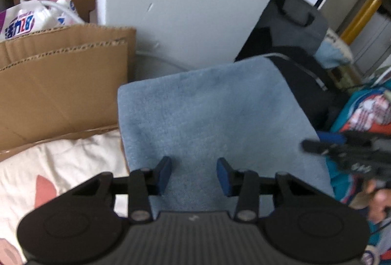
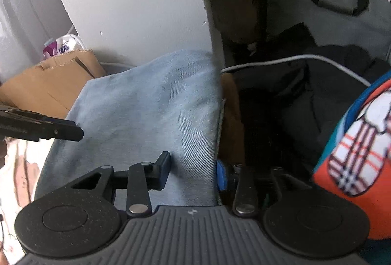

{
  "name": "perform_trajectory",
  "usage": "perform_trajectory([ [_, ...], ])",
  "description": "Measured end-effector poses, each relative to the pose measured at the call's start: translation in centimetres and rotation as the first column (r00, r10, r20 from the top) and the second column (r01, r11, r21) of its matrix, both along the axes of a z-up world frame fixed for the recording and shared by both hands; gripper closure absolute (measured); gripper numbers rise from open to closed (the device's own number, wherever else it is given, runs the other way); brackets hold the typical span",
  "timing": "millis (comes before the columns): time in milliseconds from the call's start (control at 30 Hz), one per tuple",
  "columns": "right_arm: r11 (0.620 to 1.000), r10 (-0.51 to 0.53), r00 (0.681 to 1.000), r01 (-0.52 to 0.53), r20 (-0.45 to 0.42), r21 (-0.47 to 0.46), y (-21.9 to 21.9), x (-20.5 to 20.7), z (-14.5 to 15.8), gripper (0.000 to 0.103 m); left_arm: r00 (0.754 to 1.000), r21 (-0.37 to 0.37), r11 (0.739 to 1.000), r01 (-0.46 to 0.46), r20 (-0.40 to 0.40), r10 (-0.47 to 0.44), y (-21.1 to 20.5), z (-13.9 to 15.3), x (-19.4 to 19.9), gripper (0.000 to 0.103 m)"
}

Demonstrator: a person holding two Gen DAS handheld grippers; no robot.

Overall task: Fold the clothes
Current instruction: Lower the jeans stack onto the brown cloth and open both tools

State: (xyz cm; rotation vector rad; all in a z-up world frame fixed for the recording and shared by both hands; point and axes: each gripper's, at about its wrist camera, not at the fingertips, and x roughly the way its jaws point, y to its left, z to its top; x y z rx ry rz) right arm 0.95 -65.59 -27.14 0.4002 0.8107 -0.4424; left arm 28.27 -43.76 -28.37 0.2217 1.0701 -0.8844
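- The light blue garment [image 1: 215,113] lies folded into a thick rectangle, its left edge against a cardboard box [image 1: 61,84], its far edge near a white panel [image 1: 195,1], and a dark bag [image 1: 305,84] just off its right side.
- The left hand-held gripper [image 1: 193,173] hovers over the near half of the garment, jaws parted with bare cloth showing between the blue pads; nothing is gripped, so it is released.
- The right hand-held gripper [image 2: 194,172] sits at the garment's right edge: its left finger is over the cloth, its right finger is just past the edge on the dark side. The pads stand apart and no fabric looks pinched, so it reads as released too.
- The step in hand looks like finishing or tidying the fold. To do it well, press or smooth along the top, not tug, as the stack is soft and a drag would shear the layers.
- If another fold is wanted, each gripper should take all layers at a near corner and move level and together.
- The patterned teal and orange cloth [image 2: 359,147] lies beside the right gripper; keep the fingers from catching it.
- A white cable [image 2: 305,59] crosses the dark bag, well clear of the garment.
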Motion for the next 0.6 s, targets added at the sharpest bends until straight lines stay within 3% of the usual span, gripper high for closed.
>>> perform_trajectory([
  [167,0.996,0.005,1.0,-0.006,-0.008,-0.086,0.5,-0.2,1.4,0.061,1.0,0.017,1.0,-0.001,0.001,0.001,0.1,-0.1,0.0,0.059],
  [333,0.993,0.055,0.998,-0.053,0.015,-0.102,1.3,1.2,2.3,0.062,1.0,0.023,1.0,-0.007,0.004,0.007,0.0,-0.4,0.1,0.057],
  [600,0.985,0.089,0.989,-0.106,-0.119,-0.14,1.7,5.0,-0.8,0.063,1.0,0.005,1.0,0.015,0.026,-0.015,0.1,0.3,-0.3,0.059],
])
